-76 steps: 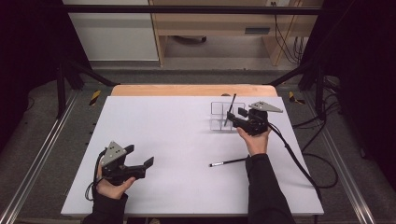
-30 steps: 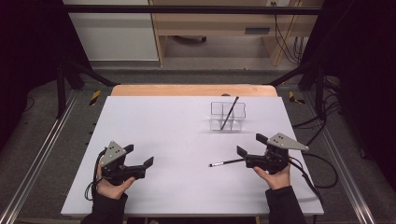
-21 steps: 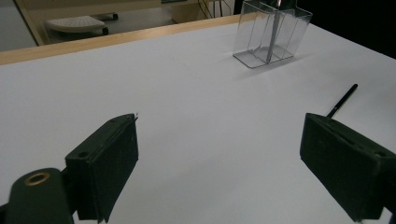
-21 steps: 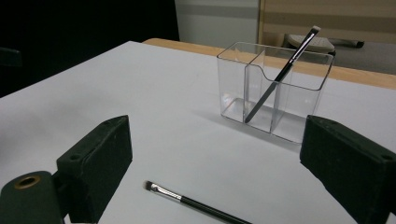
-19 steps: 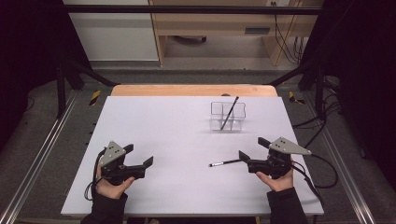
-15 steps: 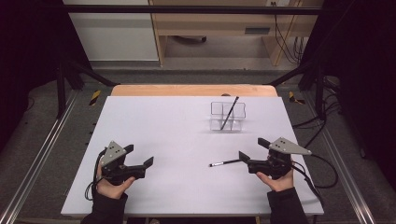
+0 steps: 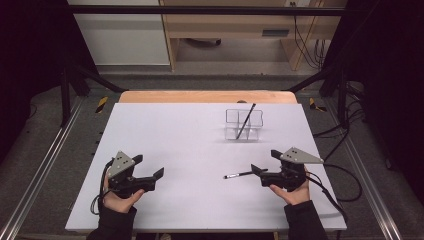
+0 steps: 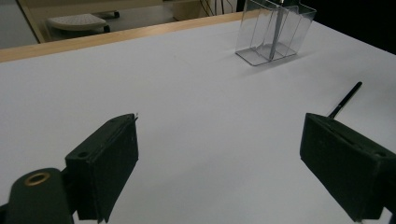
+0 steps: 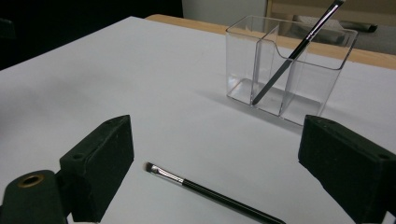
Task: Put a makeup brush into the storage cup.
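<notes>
Black jaws of the right gripper (image 9: pixel 212 182) gape wide around the loose brush (image 9: pixel 210 191) lying flat on the near right of the table (image 7: pixel 175 130), seemingly lined up to pick it up. Near left, the left gripper (image 7: pixel 150 181) rests idle with jaws also spread, while farther off the clear holder (image 7: pixel 243 124) already props another brush (image 7: pixel 245 121) at a lean.

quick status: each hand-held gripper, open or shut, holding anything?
Left hand-held gripper: open, holding nothing.
Right hand-held gripper: open, empty, over the thin black make-up brush lying on the table.

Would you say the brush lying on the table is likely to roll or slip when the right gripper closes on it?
Probably. The brush looks thin and round, lying flat on the smooth table, so it may roll. Its glossy handle could slip between the right gripper's open jaws.
</notes>
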